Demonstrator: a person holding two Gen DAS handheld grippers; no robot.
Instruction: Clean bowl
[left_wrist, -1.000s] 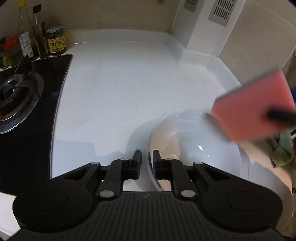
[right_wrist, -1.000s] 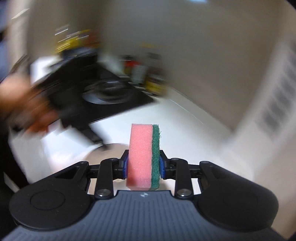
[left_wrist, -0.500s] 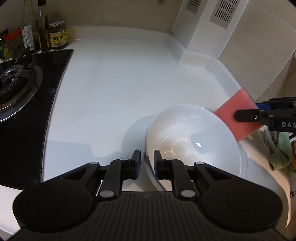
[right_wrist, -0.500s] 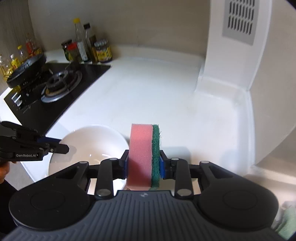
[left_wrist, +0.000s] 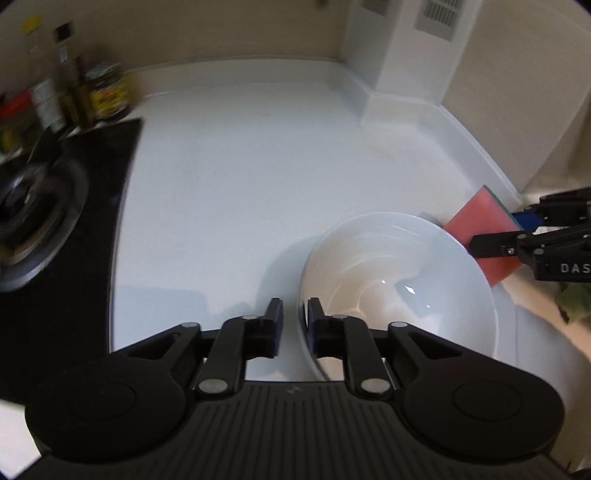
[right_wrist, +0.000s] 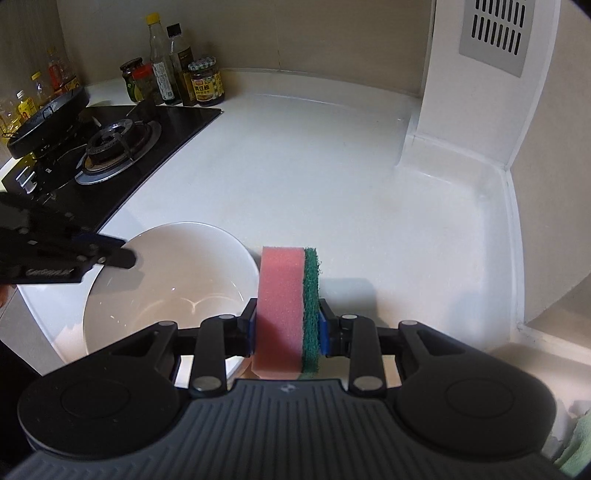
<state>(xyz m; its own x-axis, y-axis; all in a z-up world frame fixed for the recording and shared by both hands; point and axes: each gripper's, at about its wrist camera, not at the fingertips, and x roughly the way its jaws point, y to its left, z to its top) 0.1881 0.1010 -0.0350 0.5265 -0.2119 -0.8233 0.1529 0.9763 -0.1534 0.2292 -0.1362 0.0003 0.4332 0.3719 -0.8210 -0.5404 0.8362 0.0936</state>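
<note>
White worktop (right_wrist: 295, 177), hob (right_wrist: 110, 144) at left; left gripper (left_wrist: 294, 325) pinches bowl (left_wrist: 399, 291) rim, right gripper (right_wrist: 286, 328) clamps sponge (right_wrist: 286, 306), now nearer bowl

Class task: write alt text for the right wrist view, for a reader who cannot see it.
The right gripper clamps a pink-and-green sponge upright beside a white bowl on a white countertop. The left gripper pinches the bowl's far rim; a gas hob and condiment bottles stand behind.
</note>
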